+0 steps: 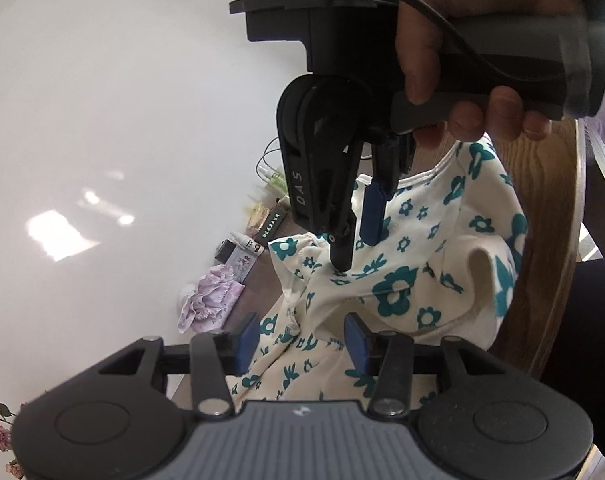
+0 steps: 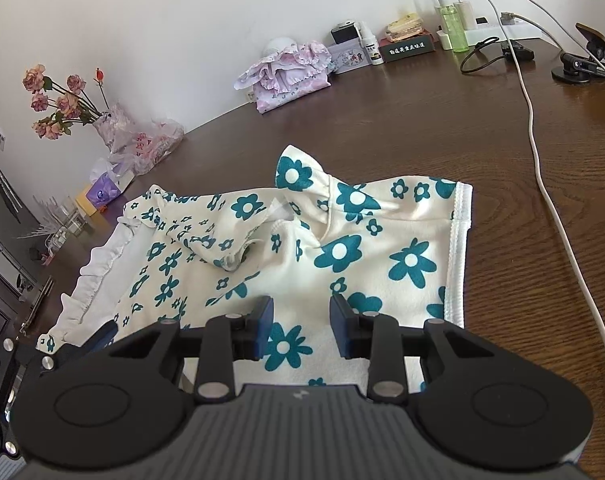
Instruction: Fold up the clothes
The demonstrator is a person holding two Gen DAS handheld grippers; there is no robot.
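Garment: cream cloth with teal flowers, lying rumpled on the brown table, roughly mid-table and toward my edge of it. White band hem on its right side, a white ruffled edge on its left. A sleeve-like flap stands up at the far side of the garment; a fold bunches just in front of that flap.

My right claw hangs over the near part of the garment, jaws apart, blue pads on either side of one teal flower. Nothing between them. Left wrist view confirms: the right claw points down at the garment, fingers spread, one black tip touching or just above the cloth; I cannot tell which. My hand grips its handle.

My left claw is also released, pads wide, cloth showing in the gap but not pinched. In this view a stretch of garment is raised and curled near the table's rounded wood edge.

Beyond the garment, along the wall side of the table: a pink folded cloth, a small tin, a white spray bottle, a dark box, a green bottle. A white cable runs down the table right of the garment. Flowers stand at the table's far left, with a plastic bag beside them.
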